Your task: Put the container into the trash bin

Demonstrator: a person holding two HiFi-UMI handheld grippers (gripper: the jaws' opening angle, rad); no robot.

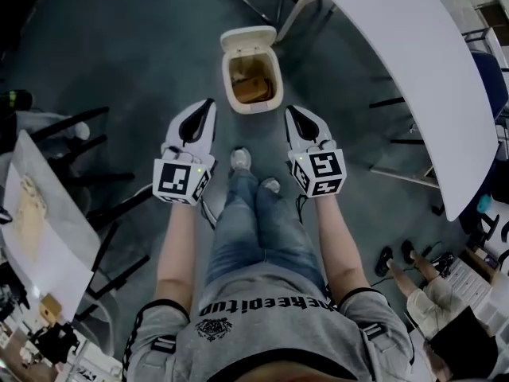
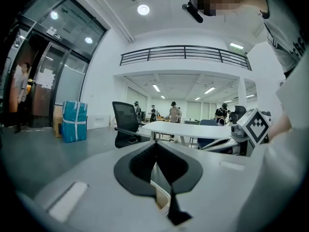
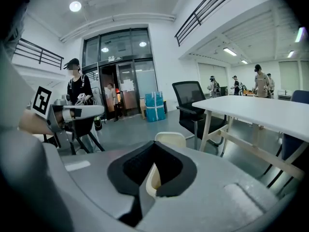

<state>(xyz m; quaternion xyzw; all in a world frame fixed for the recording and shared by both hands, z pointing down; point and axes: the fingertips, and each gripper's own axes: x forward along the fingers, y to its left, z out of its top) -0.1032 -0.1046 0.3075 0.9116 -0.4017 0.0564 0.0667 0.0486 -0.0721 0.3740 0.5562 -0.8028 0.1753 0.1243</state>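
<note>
On the floor, just ahead of the person's shoes (image 1: 241, 159), the trash bin (image 1: 253, 108) stands with its lid (image 1: 248, 38) tipped back and its mouth open. A brown item, most likely the container (image 1: 251, 90), lies inside, below the rim. I can't make out its exact shape.

Both grippers hang level over the floor (image 1: 119, 54), one on each side of the bin and short of it. Neither touches the rim.

- Left gripper (image 1: 211, 102): jaws together at the tips with nothing between them. In the left gripper view (image 2: 156, 144), only the bin's cream rim (image 2: 161, 197) shows through the slit below the tips.
- Right gripper (image 1: 290, 110): the same, tips met and no load. The right gripper view (image 3: 154, 144) shows the bin rim (image 3: 152, 178) and the raised lid (image 3: 170, 139) beyond the jaws.

Judgement: the drop looks done, since the container sits in the bin and both grippers are bare. What seems left is clearing away.

- Draw both grippers straight back toward the body, keeping them level.
- Keep the tips away from the rim and the upright lid, because the bin looks light and could skid or tip.
- Watch the white desk (image 1: 413, 70) at the right, whose leg stands near the right arm's path.
</note>
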